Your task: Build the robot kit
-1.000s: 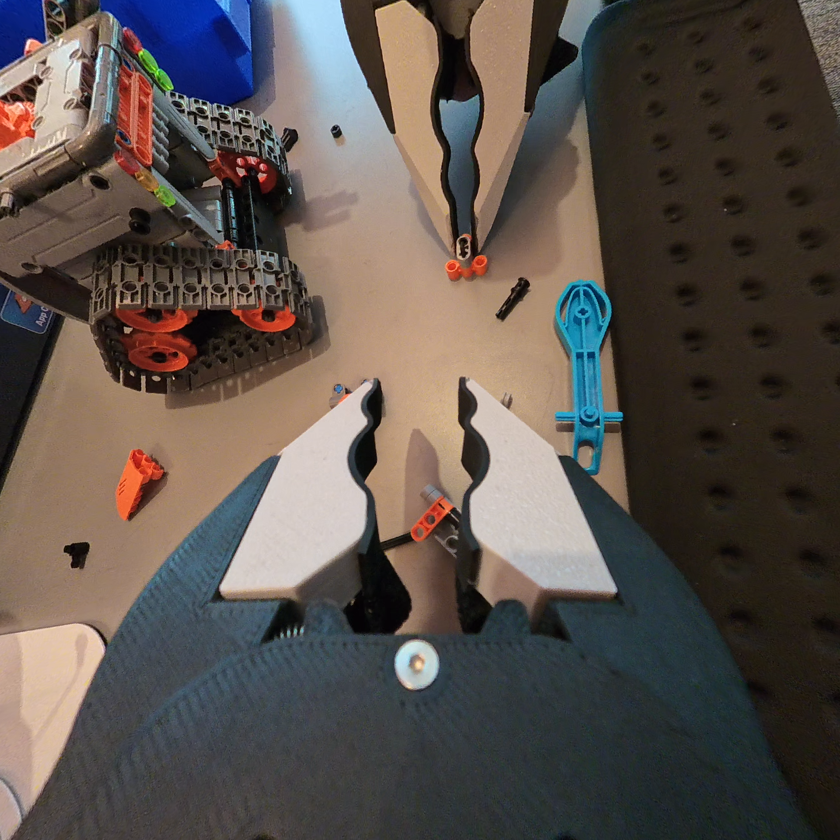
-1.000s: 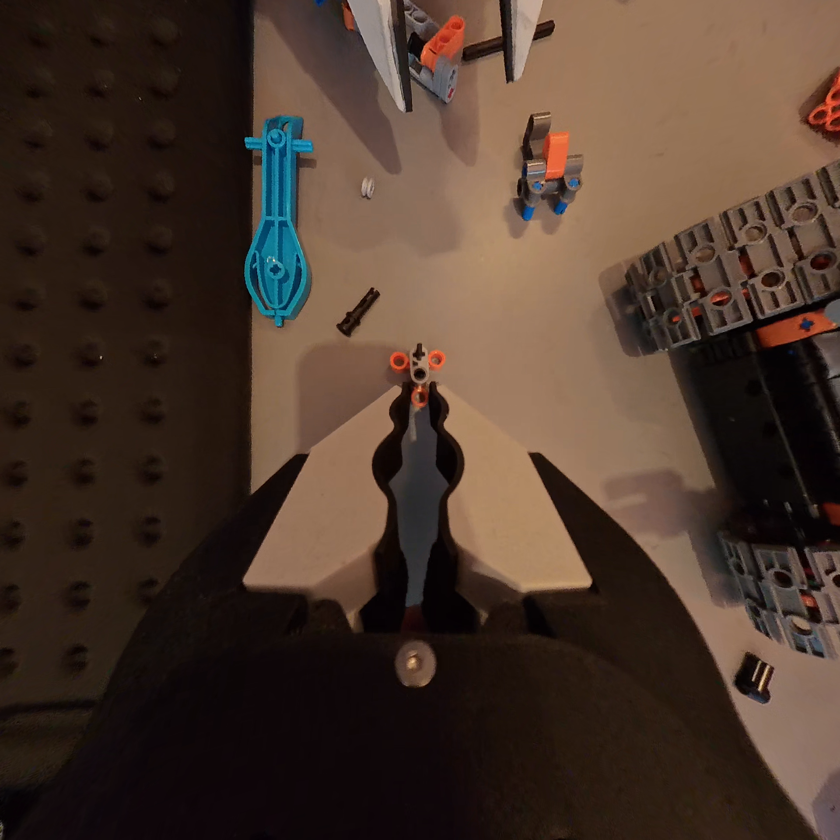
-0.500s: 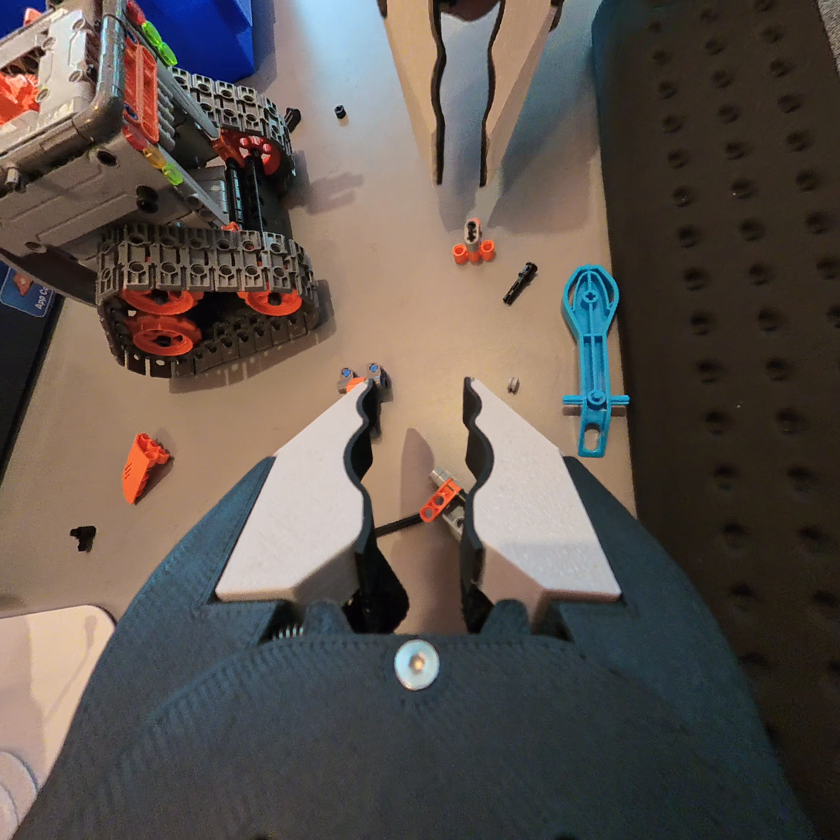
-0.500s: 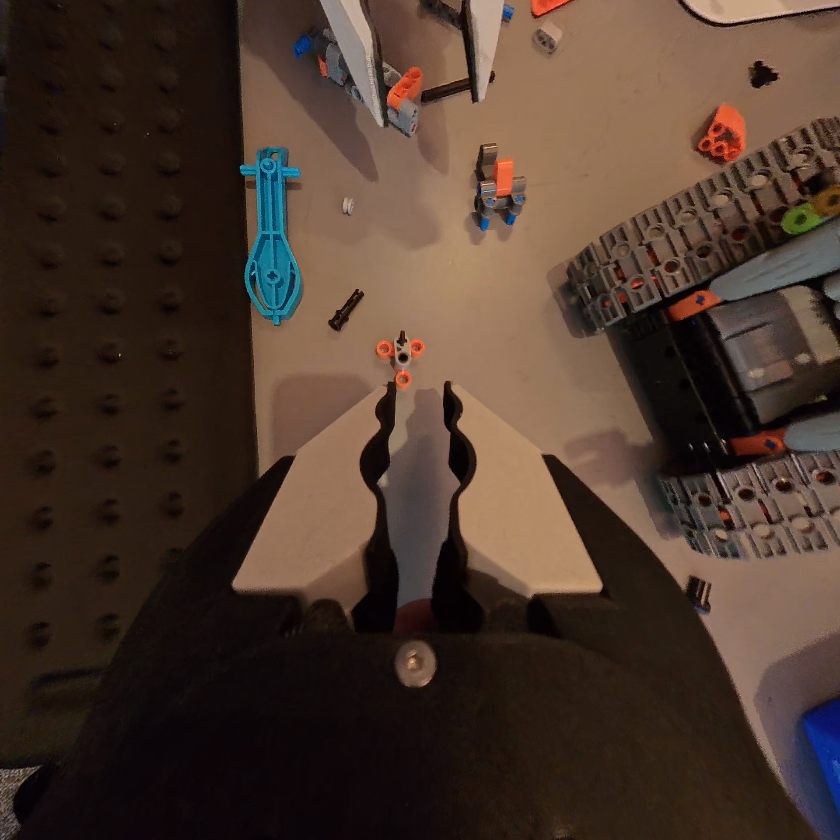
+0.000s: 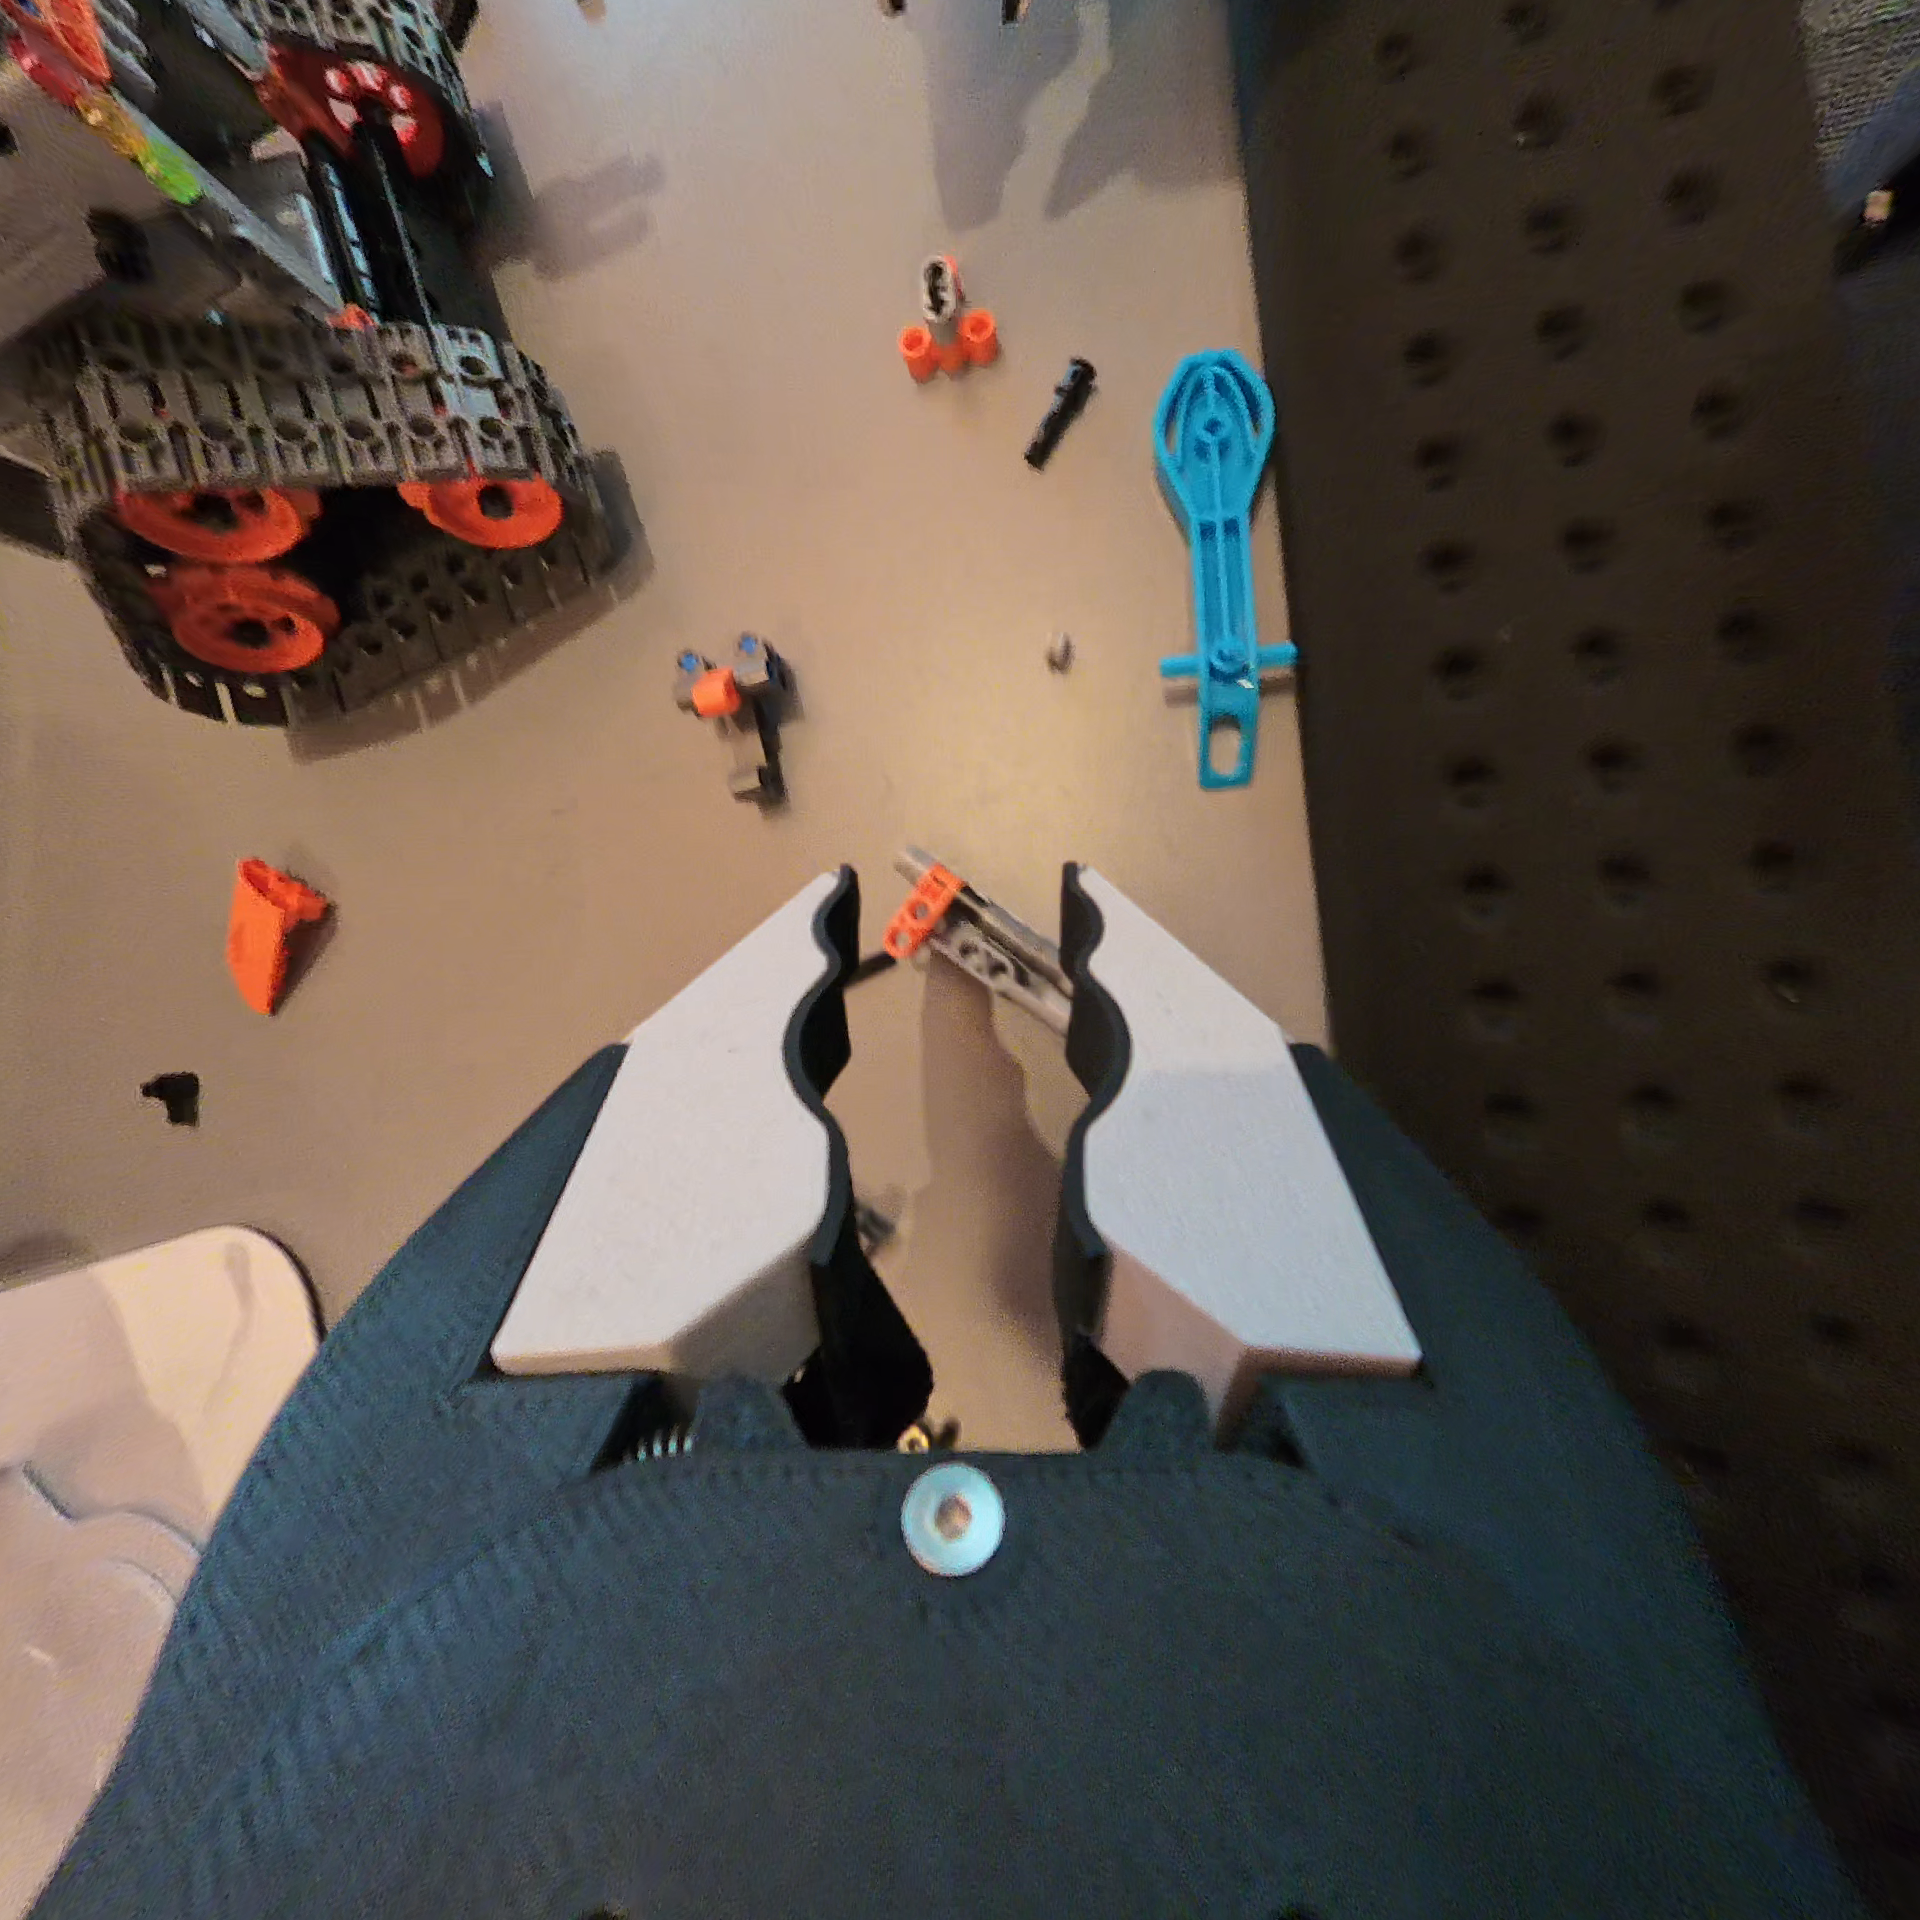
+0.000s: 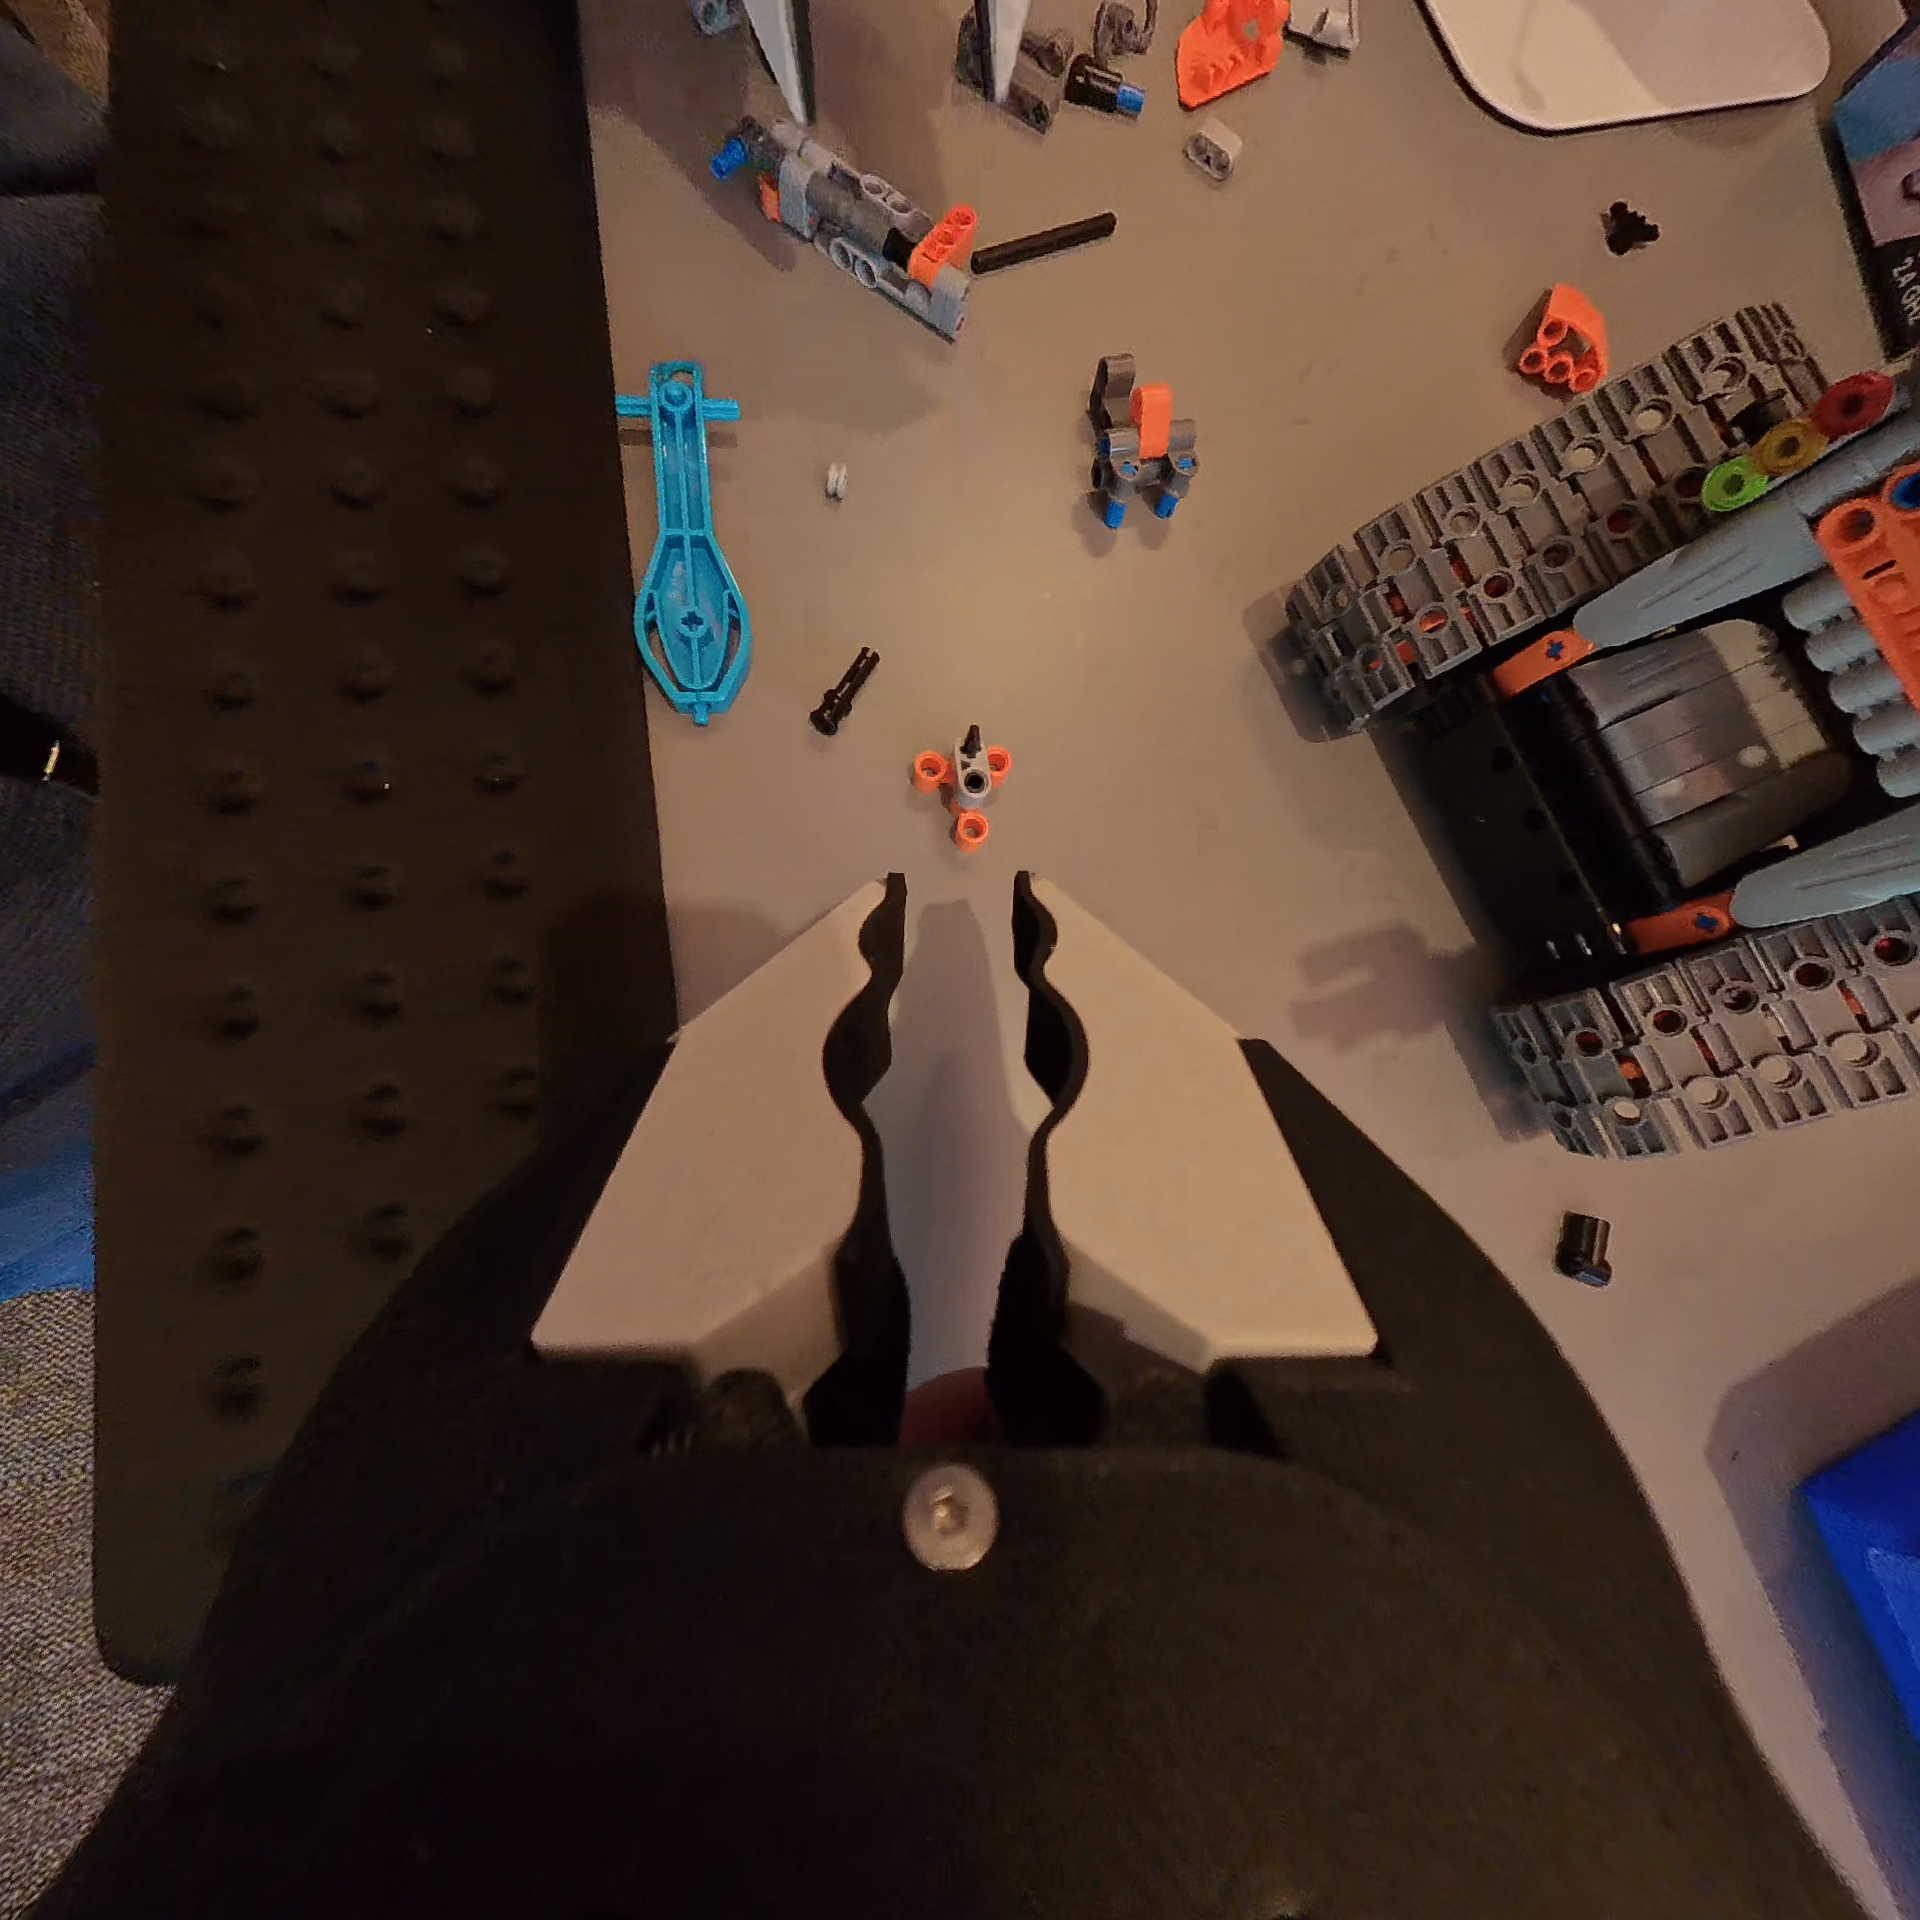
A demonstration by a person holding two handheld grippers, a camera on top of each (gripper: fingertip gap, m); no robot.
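Note:
My right gripper point(image 6: 958, 883) is open and empty, its tips just short of a small grey-and-orange connector piece point(image 6: 966, 784) that lies on the grey table. That piece also shows in the left wrist view point(image 5: 945, 322). My left gripper point(image 5: 961, 883) is open, and a grey beam assembly with an orange end point(image 5: 966, 935) lies on the table between its fingertips, untouched. In the right wrist view the left gripper's fingers point(image 6: 790, 52) sit at the top edge, just behind that assembly point(image 6: 862, 229) and a black axle point(image 6: 1039, 244).
A grey tracked vehicle with orange wheels point(image 5: 312, 468) point(image 6: 1610, 779) stands beside both grippers. A blue tool point(image 5: 1216, 551), a black pin point(image 5: 1060, 410), a small grey-orange-blue assembly point(image 5: 738, 707) and an orange piece point(image 5: 270, 930) lie loose. A black studded mat point(image 5: 1558, 727) borders the table. One gripper's finger ends stand about 20 cm off the other's. My left tips are about 15 cm from the small grey-and-orange connector piece point(image 6: 966, 784), my right tips only 4 cm. The black axle point(image 6: 1039, 244) is about 6 cm from my left fingertips and 20 cm from my right.
My right gripper opened, let go of the grey-and-orange connector piece and drew back from it. My left gripper, still open, drew back, so the beam assembly now lies at its tips.

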